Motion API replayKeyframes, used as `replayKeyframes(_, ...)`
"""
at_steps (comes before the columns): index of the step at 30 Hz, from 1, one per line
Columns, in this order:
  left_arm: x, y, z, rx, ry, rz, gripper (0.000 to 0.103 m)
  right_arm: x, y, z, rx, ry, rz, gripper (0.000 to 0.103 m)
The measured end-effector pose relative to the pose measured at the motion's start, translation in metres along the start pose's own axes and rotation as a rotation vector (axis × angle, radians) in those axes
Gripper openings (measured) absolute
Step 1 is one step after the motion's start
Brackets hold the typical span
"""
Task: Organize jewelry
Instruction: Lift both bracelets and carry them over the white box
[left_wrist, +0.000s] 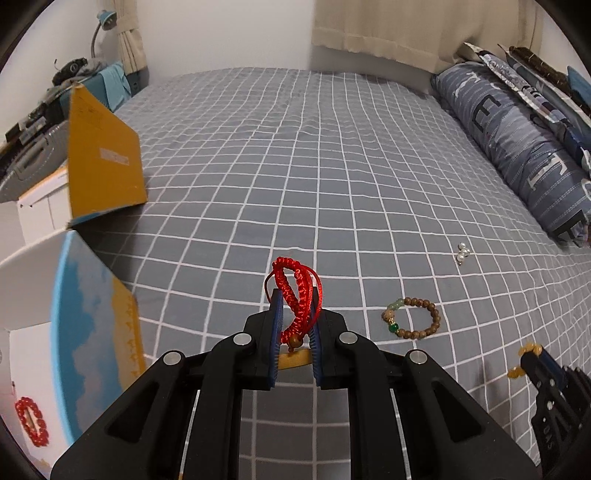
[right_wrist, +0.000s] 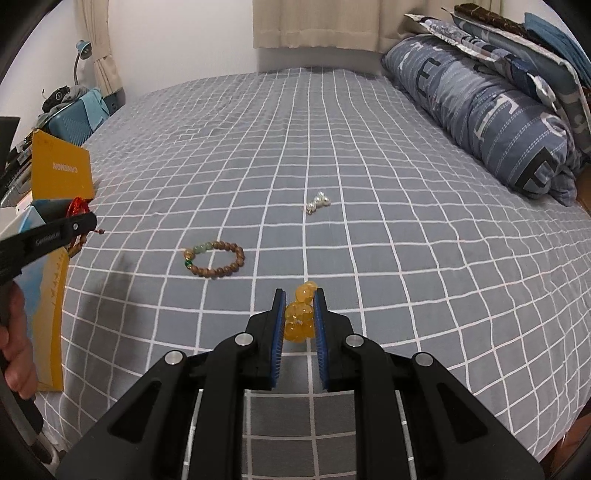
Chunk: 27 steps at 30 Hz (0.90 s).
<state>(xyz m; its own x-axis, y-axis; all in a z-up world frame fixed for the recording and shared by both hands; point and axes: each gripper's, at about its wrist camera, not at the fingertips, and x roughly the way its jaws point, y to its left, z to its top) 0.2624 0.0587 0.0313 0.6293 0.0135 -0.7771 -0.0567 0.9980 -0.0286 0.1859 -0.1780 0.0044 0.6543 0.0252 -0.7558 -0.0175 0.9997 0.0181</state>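
My left gripper (left_wrist: 297, 297) is shut on a red braided cord bracelet (left_wrist: 295, 295), held above the grey checked bedsheet (left_wrist: 295, 166). My right gripper (right_wrist: 300, 299) is shut on a yellow amber bead bracelet (right_wrist: 300, 315). A brown wooden bead bracelet (left_wrist: 412, 318) with green beads lies on the sheet between them; it also shows in the right wrist view (right_wrist: 215, 259). A small pearl piece (left_wrist: 462, 253) lies farther back, also in the right wrist view (right_wrist: 317, 201). The open box (left_wrist: 66, 332) at the left holds a red bead bracelet (left_wrist: 31, 421).
The box's yellow lid flaps (left_wrist: 105, 158) stand up at the left bed edge. A rolled blue quilt (left_wrist: 517, 147) lies along the right side. A bedside shelf with clutter and a lamp (left_wrist: 105, 22) is at the far left.
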Motion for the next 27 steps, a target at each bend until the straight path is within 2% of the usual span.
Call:
replayKeyframes(15,-0.051,0.032,0.001,-0.027,-0.03,0.003,0.013,-0.041,0.033,0.027,-0.019,-0.049,0.026,0.014)
replayKeyframes(21,-0.074,0.056,-0.001,-0.049,-0.047,0.021,0.013,-0.058,0.071,0.039,-0.065,-0.072,0.052,0.014)
replayKeyframes(27,-0.109,0.099,-0.005,-0.087,-0.086,0.077,0.013,-0.07,0.117,0.045,-0.116,-0.087,0.095,0.014)
